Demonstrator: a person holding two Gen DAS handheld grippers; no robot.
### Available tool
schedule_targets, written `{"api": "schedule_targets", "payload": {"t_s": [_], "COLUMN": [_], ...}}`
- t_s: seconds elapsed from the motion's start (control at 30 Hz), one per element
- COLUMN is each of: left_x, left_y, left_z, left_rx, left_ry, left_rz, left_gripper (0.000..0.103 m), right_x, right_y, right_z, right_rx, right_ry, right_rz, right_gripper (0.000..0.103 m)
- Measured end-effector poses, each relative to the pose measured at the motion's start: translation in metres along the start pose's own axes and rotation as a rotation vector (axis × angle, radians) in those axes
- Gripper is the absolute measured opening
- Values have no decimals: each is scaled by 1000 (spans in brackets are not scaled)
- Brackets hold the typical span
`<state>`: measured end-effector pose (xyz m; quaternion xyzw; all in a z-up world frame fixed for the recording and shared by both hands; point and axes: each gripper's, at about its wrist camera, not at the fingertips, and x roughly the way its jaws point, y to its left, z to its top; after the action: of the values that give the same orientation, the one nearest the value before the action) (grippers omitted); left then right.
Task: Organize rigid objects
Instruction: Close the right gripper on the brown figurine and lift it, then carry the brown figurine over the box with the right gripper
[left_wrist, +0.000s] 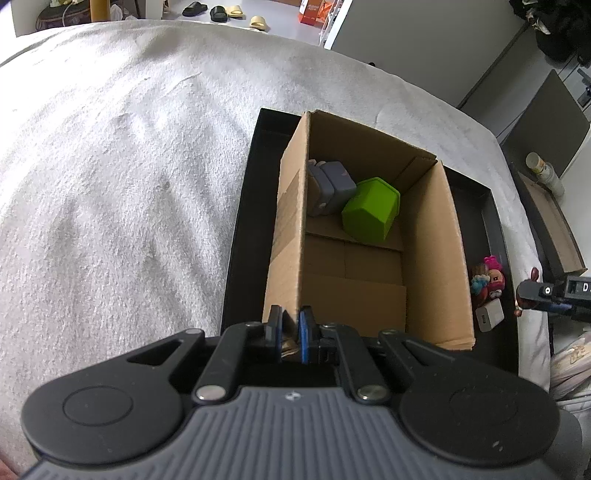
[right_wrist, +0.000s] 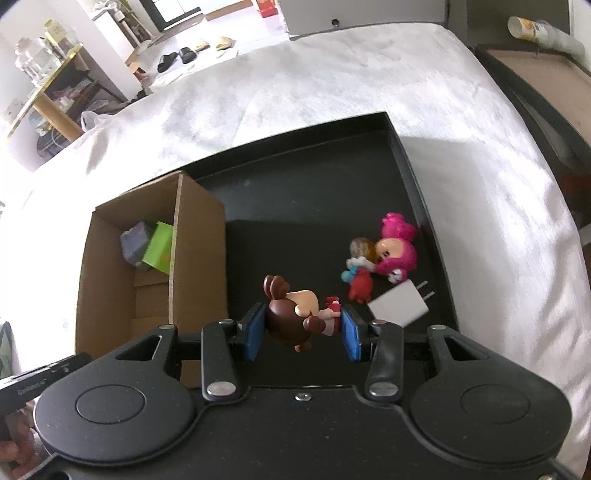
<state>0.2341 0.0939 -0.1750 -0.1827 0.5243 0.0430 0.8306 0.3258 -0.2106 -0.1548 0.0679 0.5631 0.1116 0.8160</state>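
An open cardboard box (left_wrist: 428, 236) stands on a black tray (left_wrist: 236, 236) on a white bed cover. Inside lie a green hexagonal pot (left_wrist: 371, 210) and a grey block (left_wrist: 330, 184). My left gripper (left_wrist: 291, 332) is shut on the box's near wall corner. My right gripper (right_wrist: 301, 332) is shut on a brown-haired doll figure (right_wrist: 291, 314), held above the tray (right_wrist: 295, 199) just right of the box (right_wrist: 199, 251). A pink-haired doll (right_wrist: 395, 251), a small red and blue figure (right_wrist: 358, 282) and a white charger plug (right_wrist: 399, 306) lie on the tray.
The white bed cover (left_wrist: 110, 184) spreads to the left and far side. A bedside shelf with a cup (right_wrist: 524, 26) stands at the right. Slippers (left_wrist: 221, 13) lie on the floor beyond the bed.
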Motion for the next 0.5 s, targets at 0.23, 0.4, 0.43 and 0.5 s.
{"api": "schedule_targets", "payload": {"t_s": [0.23,0.4,0.43,0.5], "left_x": [0,0,0,0], "left_y": [3,4,5,5], "left_z": [0,0,0,0], "left_rx": [-5,-5,-3,-1], "left_ry": [3,4,5,5], "left_rz": [-15,-22,-23,-26], "left_gripper": [8,9,9,8], "right_x": [-5,-6,-6,-6], "right_y": [27,46,51,59], "right_z": [5,7,7,8], "right_rx": [-42,-74,-84,-98], "right_ry": [-21,-28,-29,-30], "right_rz": [9,9,9,9], "right_gripper": [43,43,43,43]}}
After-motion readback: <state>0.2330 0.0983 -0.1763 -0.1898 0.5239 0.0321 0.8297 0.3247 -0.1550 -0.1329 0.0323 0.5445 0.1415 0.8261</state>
